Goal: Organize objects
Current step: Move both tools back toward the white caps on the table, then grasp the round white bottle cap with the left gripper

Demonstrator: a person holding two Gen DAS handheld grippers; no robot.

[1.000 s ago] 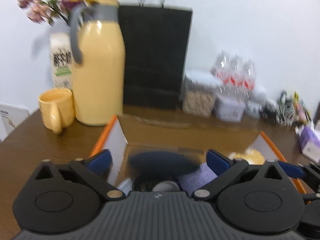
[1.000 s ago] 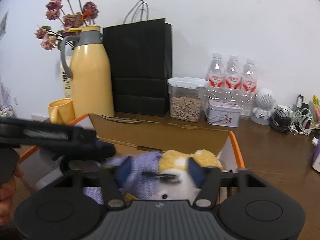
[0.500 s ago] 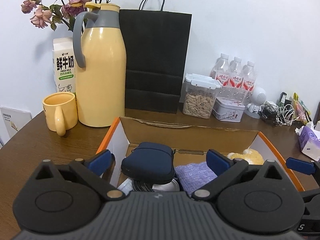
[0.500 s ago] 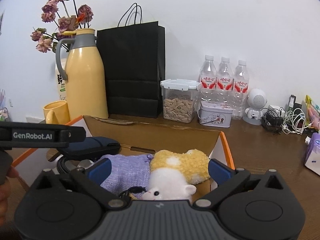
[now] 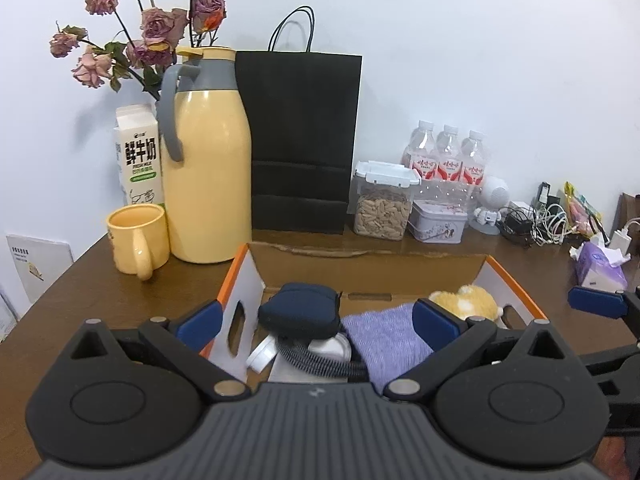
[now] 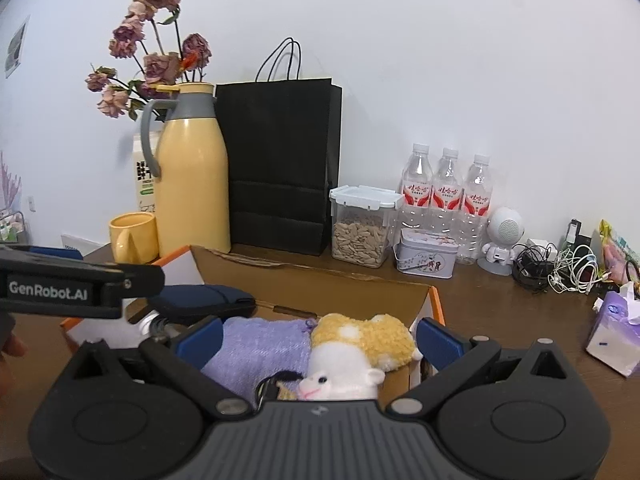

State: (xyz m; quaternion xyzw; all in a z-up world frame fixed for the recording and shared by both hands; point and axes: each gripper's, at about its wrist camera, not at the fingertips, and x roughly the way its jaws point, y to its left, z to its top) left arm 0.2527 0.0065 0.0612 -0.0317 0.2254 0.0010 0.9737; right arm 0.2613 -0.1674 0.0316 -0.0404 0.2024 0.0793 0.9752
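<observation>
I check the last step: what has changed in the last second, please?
The right claw has just been opening and let go of the plush toy, now lying free between its fingers in the box. Both claws drew back. The left claw stayed open; the jug and mug did not move.

Ahead of your tools you have one cardboard box [image 5: 508, 276] holding one dark pouch [image 5: 300, 312], one purple cloth [image 5: 384, 332] and one plush toy [image 6: 360, 348]. Beyond it you can count three water bottles [image 6: 448, 188], one jug [image 5: 204, 176], one mug [image 5: 138, 240], one black bag [image 5: 300, 140], one tin [image 6: 426, 254] and one seed jar [image 6: 362, 226].
</observation>
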